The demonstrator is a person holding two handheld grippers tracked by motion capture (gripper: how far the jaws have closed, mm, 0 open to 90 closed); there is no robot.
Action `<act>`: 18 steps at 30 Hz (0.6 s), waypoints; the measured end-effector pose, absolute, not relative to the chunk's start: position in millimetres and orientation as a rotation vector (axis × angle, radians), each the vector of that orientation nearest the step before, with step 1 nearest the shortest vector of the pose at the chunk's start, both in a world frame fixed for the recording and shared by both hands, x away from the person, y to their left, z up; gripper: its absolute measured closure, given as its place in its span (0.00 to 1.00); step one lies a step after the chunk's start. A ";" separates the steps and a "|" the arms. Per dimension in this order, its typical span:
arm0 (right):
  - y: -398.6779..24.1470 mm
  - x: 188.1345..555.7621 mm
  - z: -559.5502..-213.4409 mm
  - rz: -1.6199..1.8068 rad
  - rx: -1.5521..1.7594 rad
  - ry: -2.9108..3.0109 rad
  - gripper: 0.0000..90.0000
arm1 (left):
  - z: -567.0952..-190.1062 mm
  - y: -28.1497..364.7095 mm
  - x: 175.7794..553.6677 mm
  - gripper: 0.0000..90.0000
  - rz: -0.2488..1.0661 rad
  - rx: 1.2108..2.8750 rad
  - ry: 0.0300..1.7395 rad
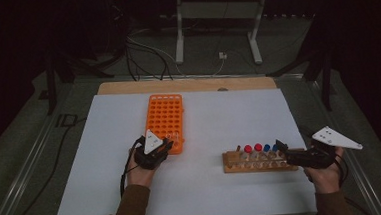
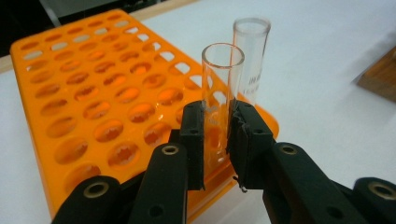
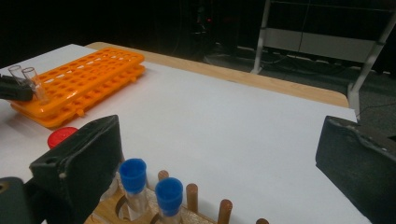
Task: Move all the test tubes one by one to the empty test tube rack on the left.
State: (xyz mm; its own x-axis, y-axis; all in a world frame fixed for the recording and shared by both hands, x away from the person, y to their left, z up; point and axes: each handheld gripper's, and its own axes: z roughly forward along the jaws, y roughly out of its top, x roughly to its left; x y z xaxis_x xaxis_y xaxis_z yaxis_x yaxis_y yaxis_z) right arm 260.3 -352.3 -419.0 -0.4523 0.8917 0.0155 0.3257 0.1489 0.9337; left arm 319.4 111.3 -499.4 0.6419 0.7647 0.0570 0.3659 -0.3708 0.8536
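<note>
Because our left gripper (image 2: pixel 216 135) pinches the light, brittle, slick glass tube (image 2: pixel 220 93) mid-wall above the orange rack (image 2: pixel 93 93), we squeeze gently; our right gripper (image 3: pixel 224 154) gapes empty.

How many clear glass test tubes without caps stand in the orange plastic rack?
2. One clear glass tube stands at the orange plastic rack corner, clamped by the left hand-held gripper; the second tube stands just behind it. None seems hidden.

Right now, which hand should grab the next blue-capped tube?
Probably the right. The right gripper hangs open right at the wooden rack, with the blue-capped tubes between its jaws. The left gripper is busy, shut on a clear tube at the orange rack.
</note>
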 end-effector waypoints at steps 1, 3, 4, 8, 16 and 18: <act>-352.0 260.4 -418.9 1.297 1.158 1.866 0.00 | -499.7 111.6 319.6 0.85 0.567 1.974 0.890; -351.8 260.3 -418.8 1.299 1.156 1.868 0.00 | -499.6 111.5 319.6 0.85 0.566 1.975 0.891; -351.7 260.4 -418.9 1.299 1.155 1.868 0.00 | -499.6 111.6 319.7 0.85 0.562 1.972 0.894; -352.1 260.6 -419.7 1.299 1.157 1.873 0.00 | -499.9 112.5 320.0 0.79 0.542 1.954 0.914; -352.5 261.3 -422.6 1.308 1.162 1.902 0.01 | -494.9 121.6 316.2 0.52 0.519 1.878 0.937; -352.3 261.6 -424.0 1.307 1.163 1.911 0.03 | -492.2 123.8 314.1 0.43 0.523 1.855 0.945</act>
State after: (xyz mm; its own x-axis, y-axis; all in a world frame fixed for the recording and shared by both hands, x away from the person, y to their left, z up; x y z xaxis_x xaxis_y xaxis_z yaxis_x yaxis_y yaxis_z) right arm 261.6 -352.3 -424.0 -0.4789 0.8772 0.0336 0.3492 0.1552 0.9241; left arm 314.1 123.8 -492.2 0.6086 0.7923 -0.0441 0.3833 -0.2449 0.8906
